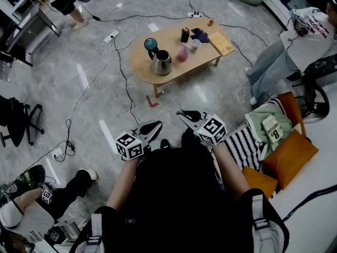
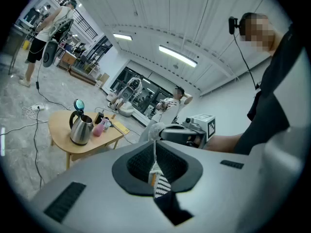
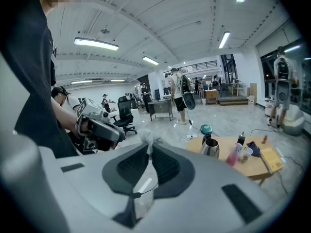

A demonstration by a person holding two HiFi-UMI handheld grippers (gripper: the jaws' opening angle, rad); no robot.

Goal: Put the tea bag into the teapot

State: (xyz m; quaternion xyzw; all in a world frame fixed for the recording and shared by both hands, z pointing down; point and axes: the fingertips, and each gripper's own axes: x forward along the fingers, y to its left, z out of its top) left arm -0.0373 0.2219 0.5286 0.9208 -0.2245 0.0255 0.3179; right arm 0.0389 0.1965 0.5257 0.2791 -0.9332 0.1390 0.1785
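Observation:
The steel teapot (image 1: 161,62) stands on the low wooden table (image 1: 139,65) a few steps ahead of me, its teal lid (image 1: 151,44) tipped open. It also shows as the teapot (image 2: 80,130) in the left gripper view and the teapot (image 3: 210,148) in the right gripper view. My right gripper (image 1: 184,113) is held close to my body, shut on a small white crumpled tea bag (image 3: 147,142) that sticks out past its tips. The same tea bag (image 2: 151,128) is seen from the left gripper view. My left gripper (image 1: 155,125) is beside it, shut and holding nothing.
On the table are a pink bottle (image 1: 183,52), a cup (image 1: 195,44), a dark bottle (image 1: 185,35) and a wooden board (image 1: 221,42). Cables (image 1: 125,83) cross the floor left of the table. A seated person (image 1: 295,51) and orange cushions (image 1: 289,152) are on the right, an office chair (image 1: 21,120) on the left.

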